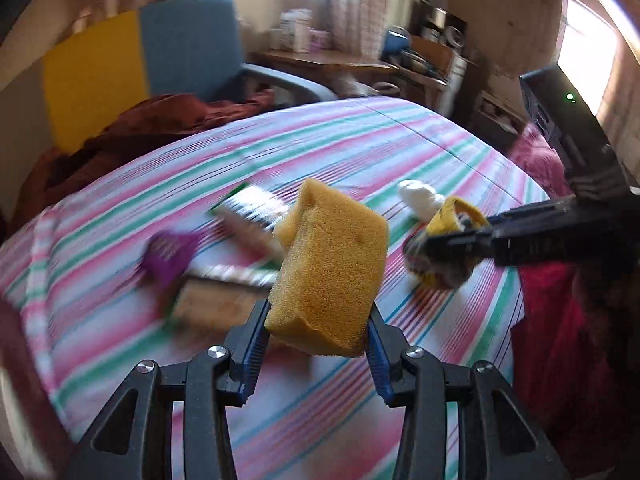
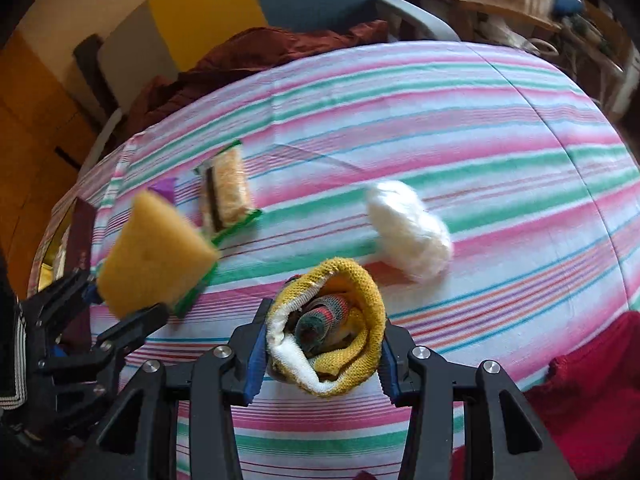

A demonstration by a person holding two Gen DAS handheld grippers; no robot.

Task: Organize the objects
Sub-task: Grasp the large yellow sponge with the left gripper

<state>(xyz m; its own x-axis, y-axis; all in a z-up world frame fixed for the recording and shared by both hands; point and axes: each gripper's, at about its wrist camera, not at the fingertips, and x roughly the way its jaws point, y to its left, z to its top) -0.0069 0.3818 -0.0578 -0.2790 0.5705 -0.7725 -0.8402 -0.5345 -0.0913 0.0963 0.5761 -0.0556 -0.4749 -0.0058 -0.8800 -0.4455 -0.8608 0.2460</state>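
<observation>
The left gripper (image 1: 318, 332) sits closest to its camera, its blue-padded fingers (image 1: 253, 344) pinching a yellow sponge (image 1: 330, 268) by its lower end, so that the sponge stands up clear of the striped bedsheet (image 1: 360, 140). In the right wrist view the right gripper (image 2: 324, 354) has its fingers (image 2: 256, 354) pressed against the sides of a rolled bundle of socks (image 2: 332, 320), mustard-yellow knit on the outside with white lining and a multicoloured sock tucked inside; the bundle is lifted off the sheet.

On the bed beyond, a white fluffy bundle (image 2: 408, 228) lies just past the socks. To the left lies a scrub sponge in a green-edged clear wrapper (image 2: 226, 192), and beside it a purple item (image 2: 162, 188), blurred and partly hidden behind the yellow sponge. A second green-edged packet (image 1: 212, 304) lies under the sponge in the left view, too blurred to tell more.

A rumpled rust-brown blanket (image 1: 152, 120) lies at the far edge of the bed, a red cloth (image 2: 592, 380) at the near right. A blue chair (image 1: 192, 48) stands behind the bed, with a cluttered wooden shelf (image 1: 328, 60) near the window.
</observation>
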